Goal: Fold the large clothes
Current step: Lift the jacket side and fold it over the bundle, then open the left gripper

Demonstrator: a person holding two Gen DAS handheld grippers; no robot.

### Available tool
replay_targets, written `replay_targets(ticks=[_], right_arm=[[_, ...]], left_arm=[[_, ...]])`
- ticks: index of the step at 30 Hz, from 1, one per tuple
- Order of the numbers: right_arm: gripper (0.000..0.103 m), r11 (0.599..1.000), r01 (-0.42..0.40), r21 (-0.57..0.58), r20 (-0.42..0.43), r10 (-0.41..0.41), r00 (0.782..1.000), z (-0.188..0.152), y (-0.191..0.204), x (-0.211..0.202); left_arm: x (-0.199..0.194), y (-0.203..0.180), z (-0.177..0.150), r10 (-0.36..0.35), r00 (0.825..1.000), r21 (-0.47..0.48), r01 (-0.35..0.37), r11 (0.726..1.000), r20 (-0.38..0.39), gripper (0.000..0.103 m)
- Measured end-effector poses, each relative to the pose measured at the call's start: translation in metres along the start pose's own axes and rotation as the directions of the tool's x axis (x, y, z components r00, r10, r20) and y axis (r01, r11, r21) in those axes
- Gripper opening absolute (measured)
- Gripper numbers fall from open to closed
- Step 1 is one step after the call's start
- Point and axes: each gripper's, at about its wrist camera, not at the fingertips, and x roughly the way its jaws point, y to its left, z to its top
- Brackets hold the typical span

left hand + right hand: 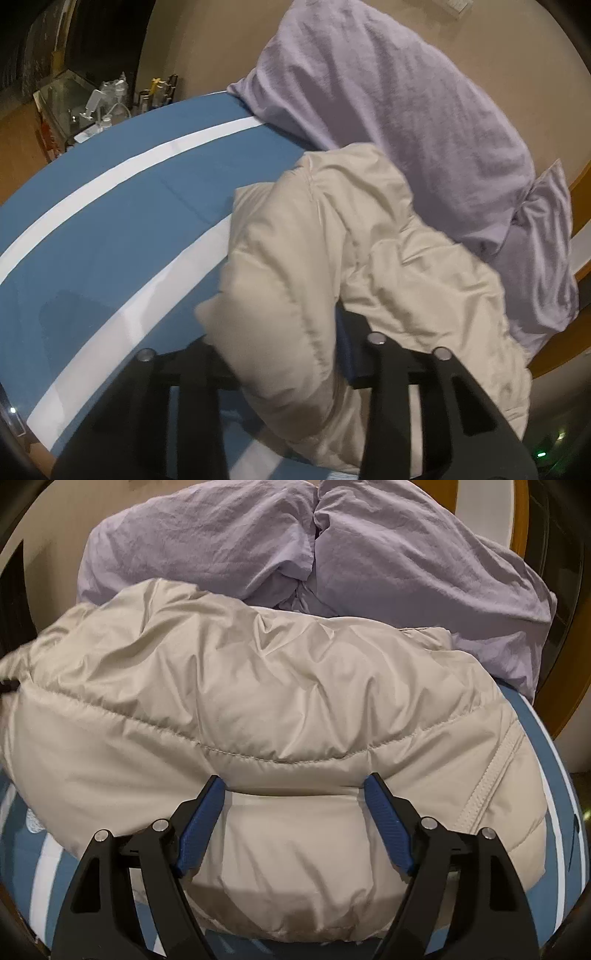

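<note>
A beige puffer jacket (332, 236) lies bunched on a blue bed sheet with white stripes (110, 206). In the left wrist view a fold of it hangs between my left gripper's (284, 332) fingers, whose tips it hides. In the right wrist view the jacket (258, 686) fills the middle. My right gripper (295, 786) is open, its blue pads (384, 819) wide apart and resting against the jacket's near quilted panel.
Two lilac pillows (406, 110) (332, 550) lean against the beige wall behind the jacket. A wooden bed frame (576, 266) runs along the right. A bedside table with bottles and pens (110, 99) stands at the far left.
</note>
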Motion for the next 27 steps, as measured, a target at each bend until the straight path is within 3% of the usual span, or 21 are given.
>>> replay_targets(ticks=[8, 14, 20, 27], right_arm=[[0.081, 1.0, 0.011, -0.01, -0.023, -0.012, 1.0, 0.002, 0.002, 0.006], [0.081, 1.0, -0.001, -0.008, -0.036, 0.001, 0.999, 0.004, 0.001, 0.008], [0.083, 0.999, -0.047, 0.007, -0.031, 0.047, 0.998, 0.006, -0.004, 0.007], [0.083, 0.983, -0.175, 0.059, 0.008, 0.174, 0.985, 0.006, -0.031, -0.006]], left_arm=[[-0.029, -0.037, 0.01, -0.114, 0.992, 0.038, 0.112, 0.993, 0.056, 0.029], [-0.058, -0.088, 0.004, -0.228, 0.97, 0.128, 0.216, 0.968, 0.087, 0.028], [-0.08, -0.155, -0.02, -0.345, 0.937, 0.241, 0.322, 0.916, 0.06, 0.028], [-0.087, -0.244, -0.07, -0.446, 0.894, 0.382, 0.423, 0.822, -0.032, 0.028]])
